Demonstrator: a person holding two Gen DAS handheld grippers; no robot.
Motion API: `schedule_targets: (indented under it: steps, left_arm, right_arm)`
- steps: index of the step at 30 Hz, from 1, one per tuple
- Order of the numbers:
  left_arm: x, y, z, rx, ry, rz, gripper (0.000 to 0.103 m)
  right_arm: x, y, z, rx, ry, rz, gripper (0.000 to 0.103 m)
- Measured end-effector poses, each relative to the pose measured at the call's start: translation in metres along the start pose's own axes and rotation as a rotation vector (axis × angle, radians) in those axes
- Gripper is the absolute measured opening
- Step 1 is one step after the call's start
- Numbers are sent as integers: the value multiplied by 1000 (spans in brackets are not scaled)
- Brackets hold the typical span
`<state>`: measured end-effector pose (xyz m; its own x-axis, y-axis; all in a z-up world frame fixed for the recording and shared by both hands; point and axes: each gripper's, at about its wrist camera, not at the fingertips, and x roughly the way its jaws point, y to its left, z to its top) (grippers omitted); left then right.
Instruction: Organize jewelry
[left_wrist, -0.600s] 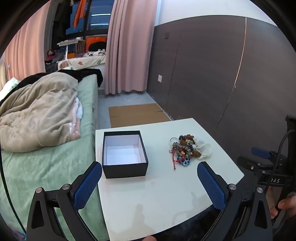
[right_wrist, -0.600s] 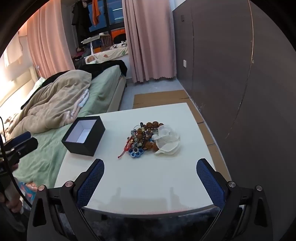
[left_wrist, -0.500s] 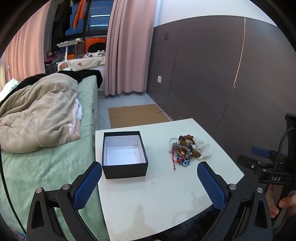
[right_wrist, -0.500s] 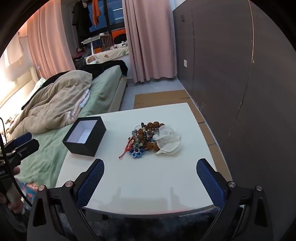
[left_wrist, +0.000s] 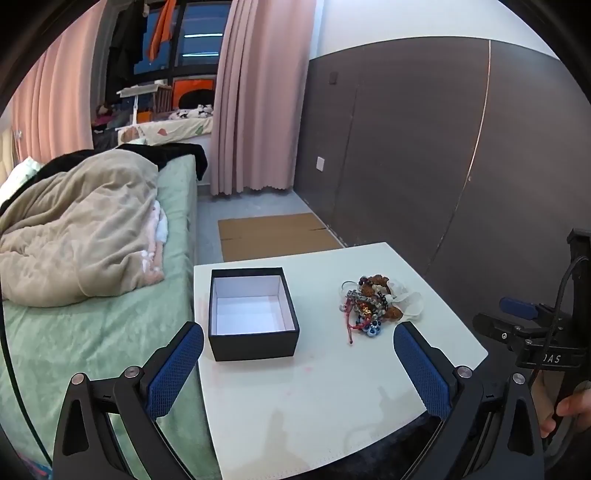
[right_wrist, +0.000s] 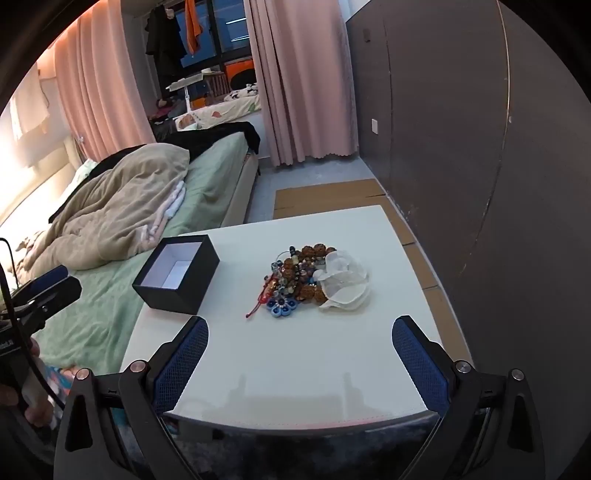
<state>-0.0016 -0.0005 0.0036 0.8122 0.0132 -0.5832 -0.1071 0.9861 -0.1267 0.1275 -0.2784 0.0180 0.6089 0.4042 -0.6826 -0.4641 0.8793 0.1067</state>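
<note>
Right wrist view: with both grippers (right_wrist: 299, 350) (left_wrist: 297, 354) held wide and empty, the tangled jewelry (right_wrist: 314, 278) right of the box (right_wrist: 177, 275) could be dragged out whole if one strand is pinched.

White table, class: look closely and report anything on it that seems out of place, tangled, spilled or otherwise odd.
The jewelry lies in one tangled heap on the white table, beads, a red cord and a blue flower piece knotted together beside a white cloth-like piece. The black box beside it stands open and empty. Nothing looks spilled or broken.

Black box (left_wrist: 253, 345), white table (left_wrist: 314, 398).
</note>
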Motion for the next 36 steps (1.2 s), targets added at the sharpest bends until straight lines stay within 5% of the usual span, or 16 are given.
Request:
schedule_targets:
  steps: [36]
  left_arm:
    - [-3, 2, 3, 6, -10, 23, 103]
  right_arm:
    - [0, 2, 3, 15, -17, 43, 101]
